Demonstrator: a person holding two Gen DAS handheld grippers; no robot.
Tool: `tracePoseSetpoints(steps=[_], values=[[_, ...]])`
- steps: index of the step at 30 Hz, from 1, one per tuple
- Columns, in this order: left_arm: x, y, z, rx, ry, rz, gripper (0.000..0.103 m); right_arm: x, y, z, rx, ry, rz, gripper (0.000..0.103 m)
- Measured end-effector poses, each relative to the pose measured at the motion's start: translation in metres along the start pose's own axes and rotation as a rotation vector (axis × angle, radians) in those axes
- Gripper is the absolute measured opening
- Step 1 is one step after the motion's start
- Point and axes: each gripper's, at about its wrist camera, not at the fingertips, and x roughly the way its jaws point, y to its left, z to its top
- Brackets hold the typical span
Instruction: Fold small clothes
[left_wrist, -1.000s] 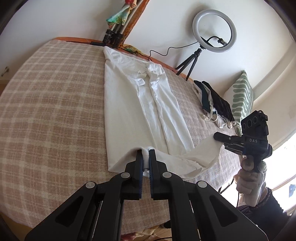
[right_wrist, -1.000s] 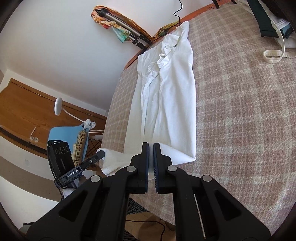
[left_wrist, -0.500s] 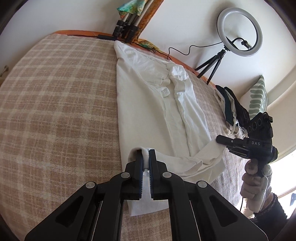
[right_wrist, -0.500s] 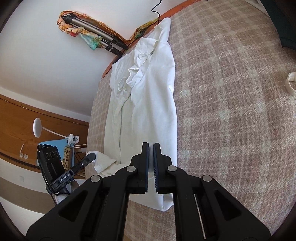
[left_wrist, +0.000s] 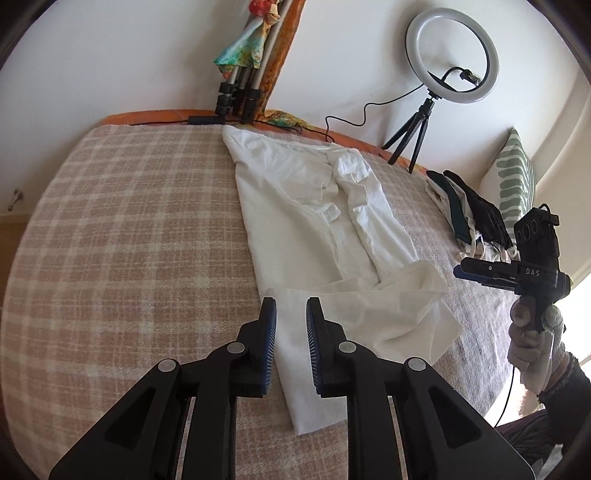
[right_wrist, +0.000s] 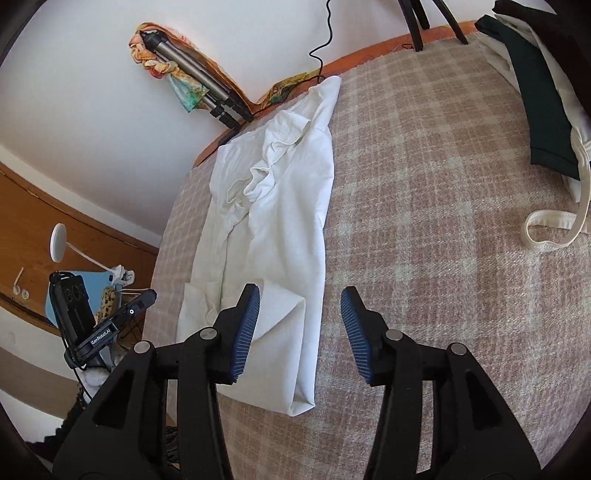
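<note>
Both released within the last half second: left gripper (left_wrist: 288, 317) no longer pinching the hem, right gripper (right_wrist: 299, 314) no longer pinching the hem either. Left fingers (left_wrist: 266, 325) parted by a small gap, holding nothing, hovering just above the near end of the white shirt (left_wrist: 314, 206). Right fingers (right_wrist: 246, 317) spread much wider, also holding nothing, with the near end of the white shirt (right_wrist: 280, 229) showing between and below them. Lay lengthwise on the bed (left_wrist: 122, 240) with its checked blanket (right_wrist: 424, 221), collar end far away near the orange edge, sides folded inward into a long narrow strip. Near end turned up over the body in a loose fold, one corner bunched toward the right side in the left wrist view. Seen at the far wall: ring light (left_wrist: 452, 55) on a small tripod, folded tripod (left_wrist: 240, 85) leaning with a colourful cloth. Seen beside the shirt, well apart from it: pile of dark and pale clothes (left_wrist: 469, 218). Striped pillow (left_wrist: 515, 177) against the wall behind that pile.
</note>
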Motion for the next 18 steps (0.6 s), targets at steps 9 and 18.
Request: tracePoseSetpoints(steps=[9, 18], values=[[0.026, -0.027, -0.009, 0.089, 0.081, -0.019, 0.015, 0.025, 0.026, -0.007, -0.221, 0.024, -0.16, 0.046], [0.046, -0.02, -0.011, 0.087, 0.107, 0.023, 0.015, 0.051, 0.035, 0.0, -0.328, 0.046, -0.121, 0.046]])
